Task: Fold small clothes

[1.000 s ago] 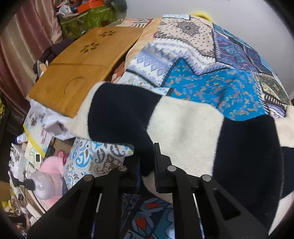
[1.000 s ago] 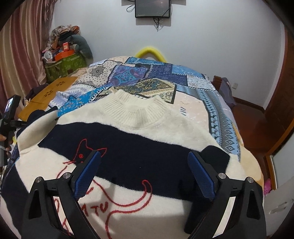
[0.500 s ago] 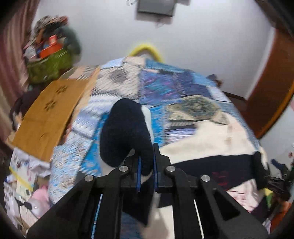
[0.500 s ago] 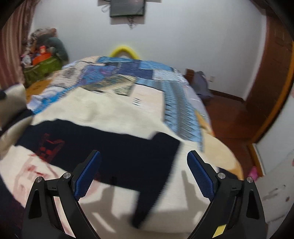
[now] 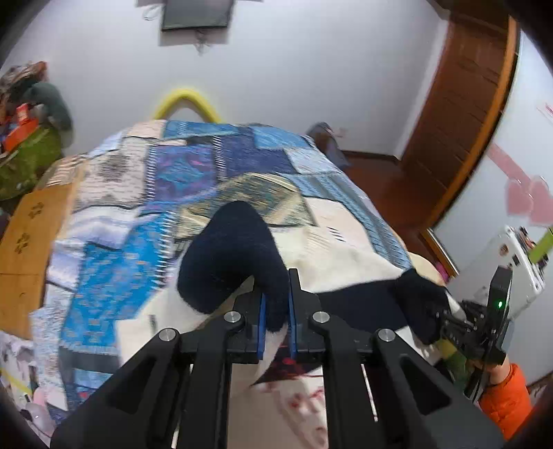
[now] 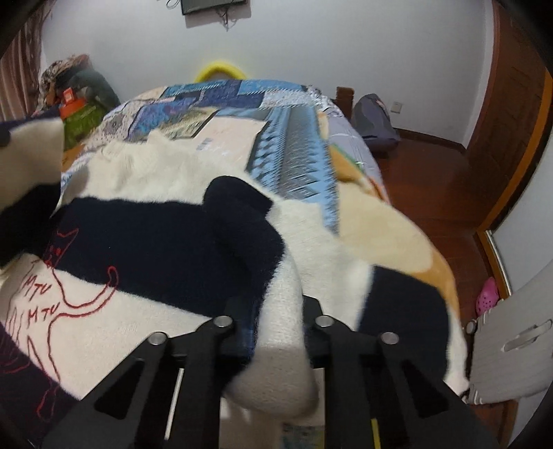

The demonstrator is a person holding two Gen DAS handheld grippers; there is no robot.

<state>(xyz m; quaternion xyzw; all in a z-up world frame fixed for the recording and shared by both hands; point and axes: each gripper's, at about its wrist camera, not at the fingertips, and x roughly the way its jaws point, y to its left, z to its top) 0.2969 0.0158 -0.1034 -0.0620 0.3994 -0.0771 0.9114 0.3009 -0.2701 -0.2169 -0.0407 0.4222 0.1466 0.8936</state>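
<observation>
Left gripper (image 5: 275, 312): clamped on the dark cuff of the sweater's left sleeve (image 5: 228, 255), which arches up off the sweater and over the bed; the blue pads squeeze the knit between them.
Right gripper (image 6: 279, 323): closed on a cream part of the sweater's right sleeve (image 6: 280, 311); a thick roll of fabric fills the gap between its fingers.
Sweater (image 6: 145, 248): lies spread on the bed's patchwork quilt (image 6: 221, 100), collar toward the yellow headboard arch (image 6: 217, 67), cream and dark navy bands across it, a red cat outline with "MTU" letters (image 6: 52, 297) on the chest.
Hand pose: the left wrist view shows the right gripper from outside (image 5: 466, 328) at the sweater's right edge, gripping dark knit, held by a hand in an orange cuff (image 5: 504, 393).
Only in left wrist view: wooden board (image 5: 24, 241) beside the quilt's left edge; pink heart shapes (image 5: 528, 200) on the wall right of the bed.
Only in right wrist view: grey backpack (image 6: 375, 117) on the floor by the bed's far right corner; pink shoe (image 6: 487, 297) on the floor; raised left sleeve (image 6: 27, 165) at the sweater's left side; the cat drawing seen sharply.
Both views: wall-mounted screen (image 5: 197, 15) above the headboard arch.
</observation>
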